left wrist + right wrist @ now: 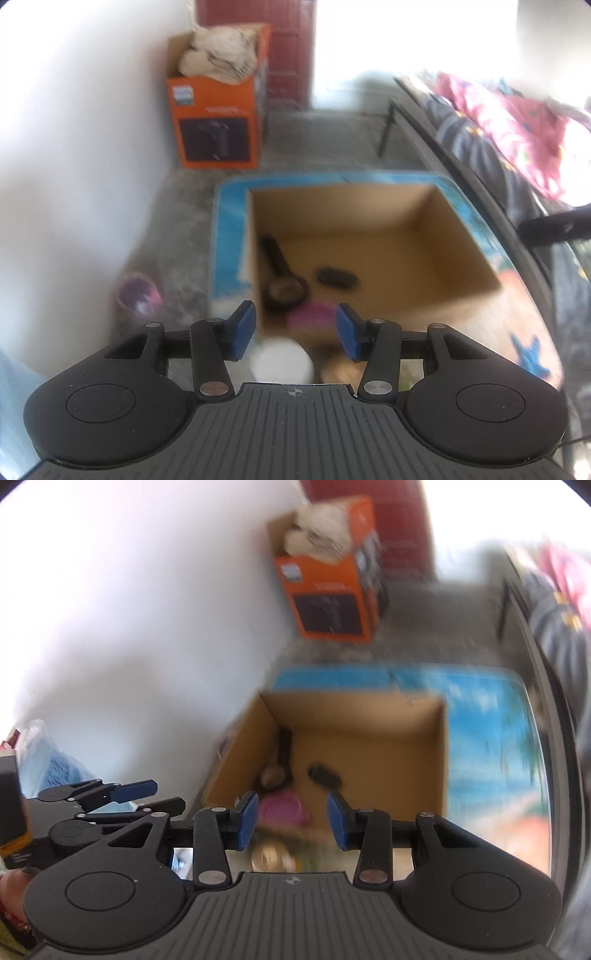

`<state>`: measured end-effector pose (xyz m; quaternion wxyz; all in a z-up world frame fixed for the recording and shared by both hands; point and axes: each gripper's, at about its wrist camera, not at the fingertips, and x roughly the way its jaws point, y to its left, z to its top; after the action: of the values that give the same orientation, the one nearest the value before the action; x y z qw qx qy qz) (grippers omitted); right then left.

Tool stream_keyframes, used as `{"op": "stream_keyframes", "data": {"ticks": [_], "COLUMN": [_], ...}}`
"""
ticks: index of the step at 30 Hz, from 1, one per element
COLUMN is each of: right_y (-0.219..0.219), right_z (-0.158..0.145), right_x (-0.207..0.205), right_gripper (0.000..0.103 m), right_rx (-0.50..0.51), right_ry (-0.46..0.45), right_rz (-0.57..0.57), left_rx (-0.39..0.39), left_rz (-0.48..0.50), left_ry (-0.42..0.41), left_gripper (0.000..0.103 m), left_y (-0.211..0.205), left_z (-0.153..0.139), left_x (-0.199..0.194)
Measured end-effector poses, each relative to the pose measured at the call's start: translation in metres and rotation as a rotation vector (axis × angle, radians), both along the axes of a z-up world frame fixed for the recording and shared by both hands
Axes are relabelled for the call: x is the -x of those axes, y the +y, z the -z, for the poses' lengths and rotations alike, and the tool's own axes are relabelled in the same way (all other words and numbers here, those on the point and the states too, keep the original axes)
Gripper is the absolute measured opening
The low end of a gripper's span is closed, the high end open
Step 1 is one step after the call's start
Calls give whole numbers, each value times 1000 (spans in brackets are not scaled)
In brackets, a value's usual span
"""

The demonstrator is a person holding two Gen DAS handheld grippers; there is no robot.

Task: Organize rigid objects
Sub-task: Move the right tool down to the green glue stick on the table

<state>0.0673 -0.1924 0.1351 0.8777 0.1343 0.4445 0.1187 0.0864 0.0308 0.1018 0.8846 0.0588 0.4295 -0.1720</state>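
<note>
An open cardboard box (461, 229) with blue printed flaps stands on the floor; it also shows in the right wrist view (424, 760). Inside lie a dark round-headed tool with a handle (282, 280), a small black oblong object (338, 277) and a pink object (314, 314). My left gripper (295, 332) is open and empty above the box's near edge. Under it sit a white round lid (282, 360) and a tan object (340, 371). My right gripper (291, 821) is open and empty over the same near edge. The left gripper (122, 797) shows at the left there.
An orange carton (218, 110) stuffed with cloth stands by the white wall and a red door. A bed with pink bedding (517, 122) runs along the right. A purple cup (138, 295) sits on the floor at left. A blue plastic bag (48, 760) lies at left.
</note>
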Motion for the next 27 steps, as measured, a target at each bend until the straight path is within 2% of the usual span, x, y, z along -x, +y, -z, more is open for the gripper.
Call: {"op": "stream_keyframes", "data": {"ticks": [3,7,11,14,17,20,24,27], "right_y": [-5,-8,-1,7,13,21,33,38], "right_z": [36,83,117,139,157,172,186,192], "right_x": [15,26,24,13,-3,-19,-33,-40], "right_gripper": [43,43,42,40,39,37,36,35], "right_rx": [-53,-72,-16,13,39,54,83,84], "right_ry": [91,178,187,176,167,168,178,188], "right_rz": [50,78,-7,-124,-253,-372,-496,-544], "left_rx": [-9,-74,-126,-166,-204,-221,-222,-227], "left_rz": [53,158,235,278,279,236,175,149], "left_ry": [59,82,125,130,166,217,245,254], "left_gripper": [47,47,47,47,47,46,45,45], "left_y": [-18,-52,-88,-110,-125,-132,-134,-136], "left_z": [16,40,71,96,124,147,161,168], "left_x": [23,52,67,72,72,67,60,56]}}
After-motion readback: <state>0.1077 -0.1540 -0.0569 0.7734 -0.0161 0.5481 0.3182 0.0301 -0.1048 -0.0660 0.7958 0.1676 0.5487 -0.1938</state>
